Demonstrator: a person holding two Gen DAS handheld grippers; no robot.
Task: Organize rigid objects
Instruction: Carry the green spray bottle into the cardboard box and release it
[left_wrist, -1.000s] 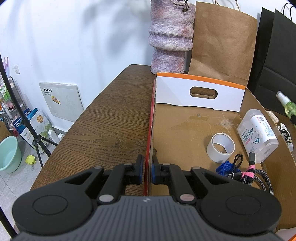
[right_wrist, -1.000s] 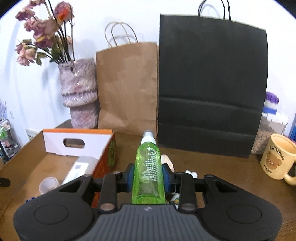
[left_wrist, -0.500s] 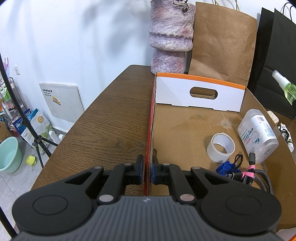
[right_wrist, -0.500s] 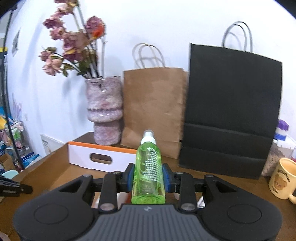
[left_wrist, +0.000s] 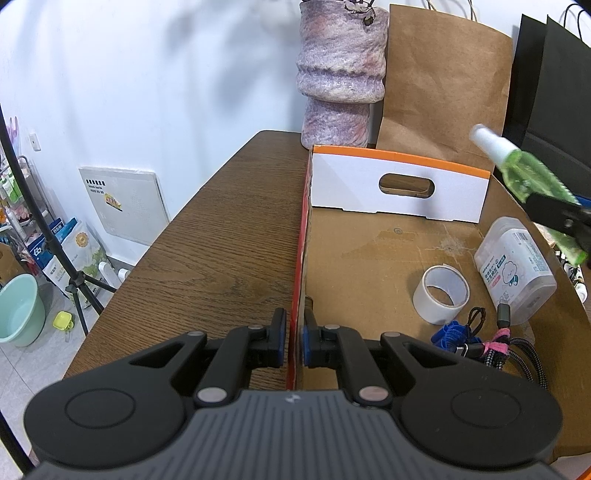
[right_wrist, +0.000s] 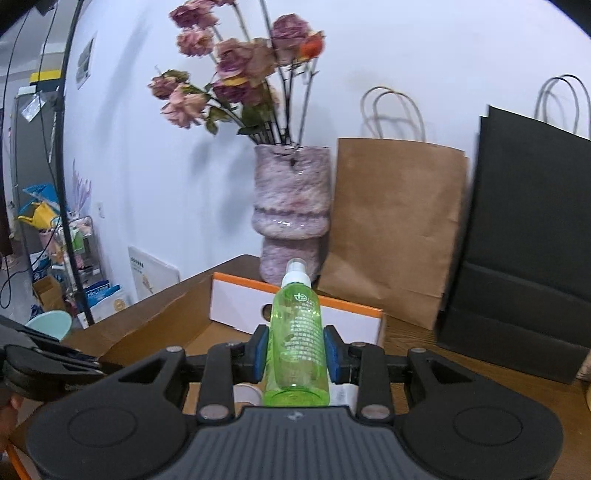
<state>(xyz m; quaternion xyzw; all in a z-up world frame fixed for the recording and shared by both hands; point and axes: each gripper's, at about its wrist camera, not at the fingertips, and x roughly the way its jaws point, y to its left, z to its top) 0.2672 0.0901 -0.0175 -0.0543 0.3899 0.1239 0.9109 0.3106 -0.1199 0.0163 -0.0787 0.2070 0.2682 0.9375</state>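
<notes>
A green spray bottle (right_wrist: 297, 339) with a white cap lies between the pads of my right gripper (right_wrist: 295, 352), which is shut on it above the open cardboard box (right_wrist: 295, 312). From the left wrist view the same green spray bottle (left_wrist: 524, 177) hangs over the box's right side. My left gripper (left_wrist: 294, 338) is shut on the box's near left wall (left_wrist: 299, 258). Inside the box lie a tape roll (left_wrist: 441, 293), a white wipes canister (left_wrist: 515, 266) and a bundle of cables (left_wrist: 480, 343).
A purple vase (right_wrist: 291, 210) with dried flowers, a brown paper bag (right_wrist: 395, 229) and a black paper bag (right_wrist: 524, 240) stand behind the box against the wall. Bare wooden tabletop (left_wrist: 229, 236) runs left of the box. A tripod (left_wrist: 48, 236) and a basin (left_wrist: 18, 314) are on the floor.
My right gripper has carried the green bottle leftward and a little up, from beside the box to over its right side. The left gripper has kept still on the box wall.
</notes>
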